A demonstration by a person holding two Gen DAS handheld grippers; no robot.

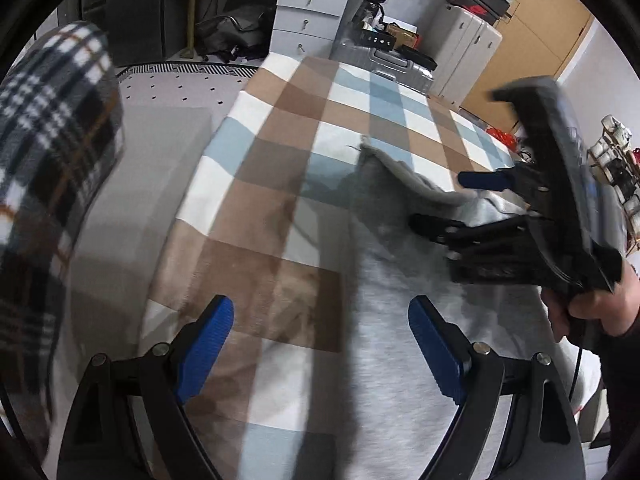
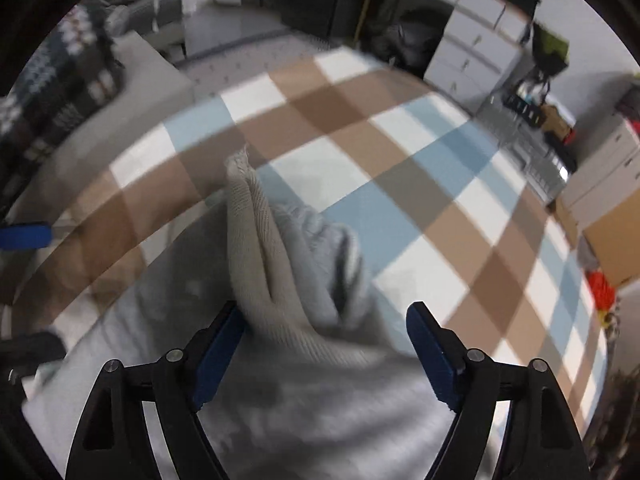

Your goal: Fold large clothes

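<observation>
A light grey garment (image 1: 400,280) lies on a bed covered by a brown, white and blue checked blanket (image 1: 300,120). My left gripper (image 1: 320,320) hangs open over the garment's left edge with nothing between its blue pads. A hand (image 1: 592,308) holds the right gripper (image 1: 452,204) over the garment's raised, folded end. In the right wrist view, the right gripper (image 2: 326,320) is open; the garment's ribbed edge (image 2: 256,232) rises between its fingers and lies loose against the left pad. The rest of the garment (image 2: 320,420) spreads below it on the blanket (image 2: 360,140). The left gripper's blue finger (image 2: 24,236) shows at the far left.
A dark plaid cloth (image 1: 48,120) fills the left side, close to the left camera. Beyond the bed stand white drawers (image 1: 308,12), a silver suitcase (image 1: 384,64) and a white cabinet (image 1: 468,48). A patterned floor mat (image 1: 180,84) lies to the bed's left.
</observation>
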